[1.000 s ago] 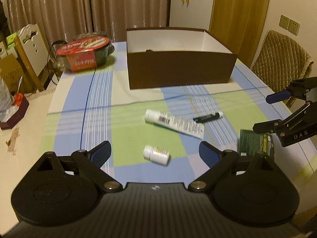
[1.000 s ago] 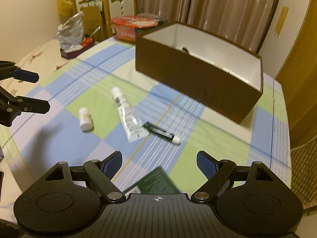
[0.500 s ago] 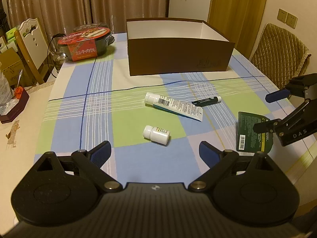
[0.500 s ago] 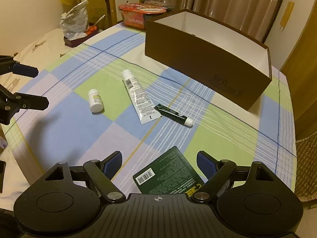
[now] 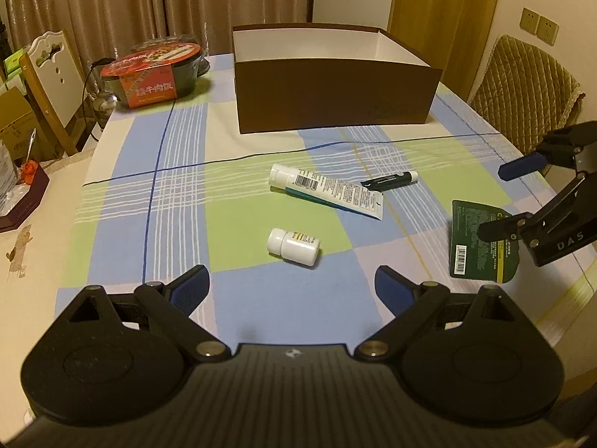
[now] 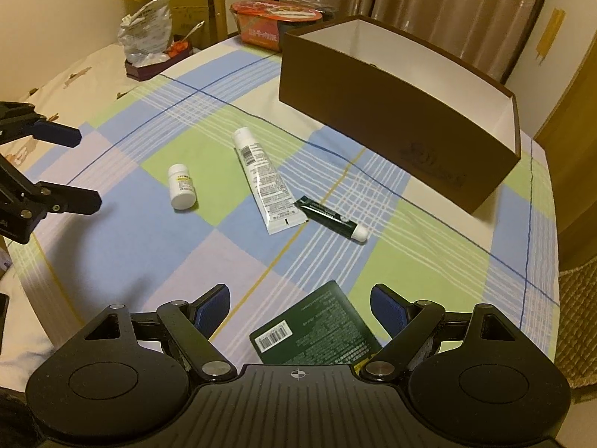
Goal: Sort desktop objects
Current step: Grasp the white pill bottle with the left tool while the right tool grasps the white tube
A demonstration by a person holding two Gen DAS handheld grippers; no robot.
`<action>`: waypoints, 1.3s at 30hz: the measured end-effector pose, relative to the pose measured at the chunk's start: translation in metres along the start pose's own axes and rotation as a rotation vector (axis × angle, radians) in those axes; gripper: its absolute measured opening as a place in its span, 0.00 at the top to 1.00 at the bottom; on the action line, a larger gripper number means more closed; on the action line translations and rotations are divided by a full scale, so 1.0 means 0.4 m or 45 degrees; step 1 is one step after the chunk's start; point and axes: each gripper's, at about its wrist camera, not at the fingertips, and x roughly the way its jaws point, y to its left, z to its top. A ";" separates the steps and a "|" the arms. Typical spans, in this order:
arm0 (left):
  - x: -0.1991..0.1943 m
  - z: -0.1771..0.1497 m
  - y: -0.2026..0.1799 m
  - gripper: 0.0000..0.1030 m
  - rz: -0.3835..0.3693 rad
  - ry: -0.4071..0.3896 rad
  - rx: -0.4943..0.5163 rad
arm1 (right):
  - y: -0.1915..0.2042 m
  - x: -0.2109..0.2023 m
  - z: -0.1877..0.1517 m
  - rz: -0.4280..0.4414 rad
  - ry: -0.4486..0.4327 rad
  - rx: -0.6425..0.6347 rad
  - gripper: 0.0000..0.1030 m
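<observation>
On the checked tablecloth lie a white pill bottle (image 5: 294,246) (image 6: 181,186), a white tube (image 5: 326,191) (image 6: 266,186), a small dark green tube with a white cap (image 5: 390,181) (image 6: 332,217) and a flat dark green packet (image 5: 481,240) (image 6: 317,332). An open brown box (image 5: 335,93) (image 6: 399,119) stands behind them. My left gripper (image 5: 291,289) (image 6: 80,168) is open, hovering short of the pill bottle. My right gripper (image 6: 300,304) (image 5: 500,201) is open above the green packet, which lies flat between its fingers.
A red-lidded instant rice bowl (image 5: 155,71) (image 6: 276,20) sits left of the box. A small tray with a foil bag (image 6: 153,44) stands on the cream cloth at the far left. Chairs (image 5: 522,82) flank the table, curtains behind.
Both grippers have pulled back and risen, so the objects appear farther off. The green packet now shows fully under the right gripper. Nothing on the table has moved.
</observation>
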 end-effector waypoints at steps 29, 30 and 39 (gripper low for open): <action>0.307 0.063 0.015 0.59 -0.150 0.225 0.290 | -0.036 0.216 0.162 0.251 -0.017 -0.215 0.17; 0.304 0.063 0.015 0.59 -0.148 0.227 0.290 | -0.035 0.223 0.169 0.255 -0.020 -0.222 0.17; 0.248 0.064 0.073 0.60 -0.081 0.195 0.130 | 0.003 0.309 0.243 0.305 -0.053 -0.286 0.18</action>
